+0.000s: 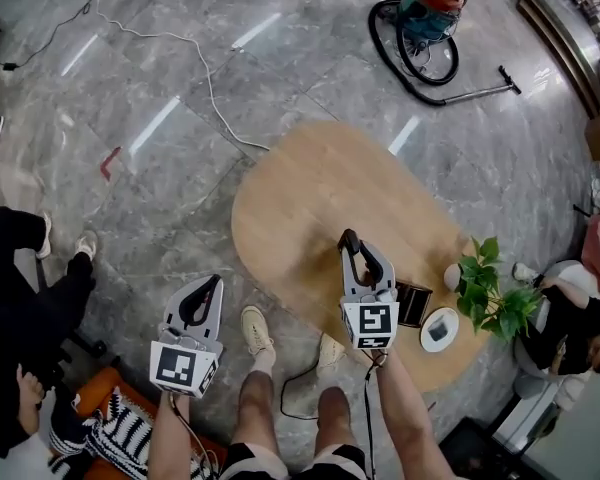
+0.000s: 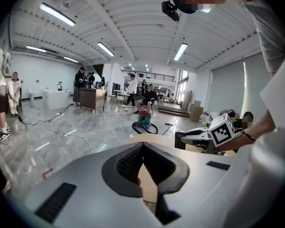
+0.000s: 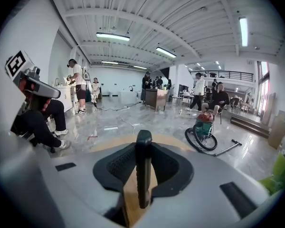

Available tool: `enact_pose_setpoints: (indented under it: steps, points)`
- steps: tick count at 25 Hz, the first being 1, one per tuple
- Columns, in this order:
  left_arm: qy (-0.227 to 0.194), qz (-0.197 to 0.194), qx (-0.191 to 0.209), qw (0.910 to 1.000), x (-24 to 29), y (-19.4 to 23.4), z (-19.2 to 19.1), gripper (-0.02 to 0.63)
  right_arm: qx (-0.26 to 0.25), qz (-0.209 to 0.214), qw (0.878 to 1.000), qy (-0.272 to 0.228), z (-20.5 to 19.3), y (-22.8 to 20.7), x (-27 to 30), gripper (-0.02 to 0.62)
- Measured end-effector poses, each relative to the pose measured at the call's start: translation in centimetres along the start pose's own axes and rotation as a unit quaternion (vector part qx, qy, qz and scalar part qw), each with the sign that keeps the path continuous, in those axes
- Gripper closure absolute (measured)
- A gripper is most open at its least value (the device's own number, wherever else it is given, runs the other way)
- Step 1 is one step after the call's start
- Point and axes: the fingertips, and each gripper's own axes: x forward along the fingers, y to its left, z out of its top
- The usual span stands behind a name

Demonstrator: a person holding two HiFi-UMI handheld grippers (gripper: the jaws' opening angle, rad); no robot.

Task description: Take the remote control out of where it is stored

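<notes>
Holding a slim dark remote control (image 3: 143, 175) upright in the right gripper (image 1: 358, 250) — jaws drawn narrow onto its two sides, with its rounded top end standing clear above the pads. Hanging over the near part of an oval wooden counter (image 1: 320, 198), with bare wood showing under the remote in the right gripper view. Sitting just to the left of a small dark open box (image 1: 413, 303) in the head view, outside it and not between its walls. Carrying nothing in the left gripper (image 1: 213, 288) — jaws brought together at the tips, off the counter's near left edge and over the grey stone floor (image 1: 180, 118), well apart from the box. Sharing the counter's right end beyond the box: a round white dish (image 1: 439, 330) and a green potted plant (image 1: 488, 290). Standing far across the floor past the counter, a red and teal vacuum cleaner (image 1: 428, 13) with its hose looped beside it.
</notes>
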Motion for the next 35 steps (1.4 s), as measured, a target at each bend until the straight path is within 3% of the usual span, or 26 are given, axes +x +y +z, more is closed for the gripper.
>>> enact_pose_setpoints:
  steps: [21, 31, 35]
  points:
    - [0.010, 0.012, -0.023, 0.9996, -1.6, 2.8, -3.0, 0.601, -0.068, 0.018, 0.997, -0.014, -0.6, 6.4, 2.0, 0.495]
    - [0.014, 0.018, -0.031, 0.9993, -2.3, 4.9, -4.3, 0.601, -0.150, 0.023, 0.988, -0.003, -1.4, 9.3, 4.0, 0.494]
    - [0.016, 0.018, -0.037, 0.9990, -2.2, 6.0, -4.7, 0.601, -0.160, 0.022, 0.987, 0.005, -1.8, 10.1, 5.1, 0.494]
